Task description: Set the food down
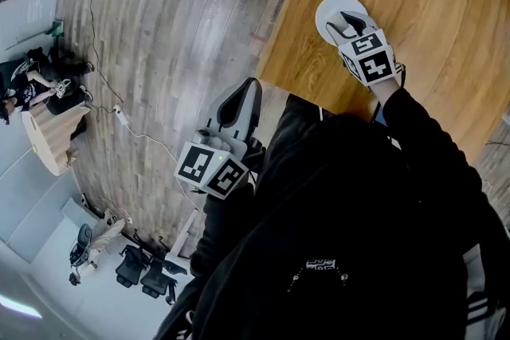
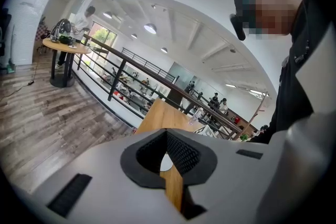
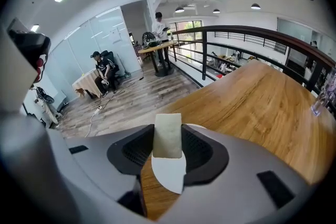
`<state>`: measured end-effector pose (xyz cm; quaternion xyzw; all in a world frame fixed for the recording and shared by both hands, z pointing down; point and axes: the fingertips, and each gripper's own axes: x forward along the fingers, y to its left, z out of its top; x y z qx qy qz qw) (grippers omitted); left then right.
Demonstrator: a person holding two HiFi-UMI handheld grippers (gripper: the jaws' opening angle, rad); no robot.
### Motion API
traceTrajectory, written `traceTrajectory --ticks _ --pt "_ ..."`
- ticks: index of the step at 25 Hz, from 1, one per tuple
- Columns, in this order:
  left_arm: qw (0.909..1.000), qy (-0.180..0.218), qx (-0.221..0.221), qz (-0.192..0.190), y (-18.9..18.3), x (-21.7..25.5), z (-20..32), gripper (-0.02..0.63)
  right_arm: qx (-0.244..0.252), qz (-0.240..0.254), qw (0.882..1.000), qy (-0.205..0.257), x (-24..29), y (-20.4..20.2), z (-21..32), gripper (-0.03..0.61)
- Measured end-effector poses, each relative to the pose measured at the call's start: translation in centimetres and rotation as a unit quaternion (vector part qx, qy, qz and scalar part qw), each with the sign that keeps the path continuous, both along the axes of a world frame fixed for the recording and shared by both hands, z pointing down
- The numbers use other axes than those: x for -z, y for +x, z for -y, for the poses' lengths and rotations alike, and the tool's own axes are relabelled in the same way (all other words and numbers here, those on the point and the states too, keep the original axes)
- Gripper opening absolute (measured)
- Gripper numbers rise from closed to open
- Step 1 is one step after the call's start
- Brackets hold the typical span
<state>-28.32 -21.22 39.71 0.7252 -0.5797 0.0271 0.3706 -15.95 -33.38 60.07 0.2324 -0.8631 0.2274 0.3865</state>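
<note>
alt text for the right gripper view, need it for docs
The right gripper holds a pale rectangular piece of food upright between its jaws, over a white plate at the edge of a wooden table. Behind: a dark railing, plank floor, a seated person.
</note>
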Motion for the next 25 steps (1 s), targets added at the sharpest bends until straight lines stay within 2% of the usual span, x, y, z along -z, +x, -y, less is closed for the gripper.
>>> traceTrajectory --ticks 14,22,25 --pt "0.9997 -0.009 0.021 -0.010 -0.5 0.0 -1.0 -0.002 0.019 -0.066 0.997 -0.023 -4.5 1.6 0.1 0.172" --pt "0.9999 -0.008 0.015 0.000 -0.1 0.0 -1.2 -0.002 0.026 -0.105 0.994 -0.023 -7.5 2.4 0.1 0.172" --pt "0.9998 -0.009 0.019 -0.001 -0.2 -0.1 -1.7 -0.002 0.031 -0.116 0.992 -0.037 -7.9 2.4 -0.7 0.173"
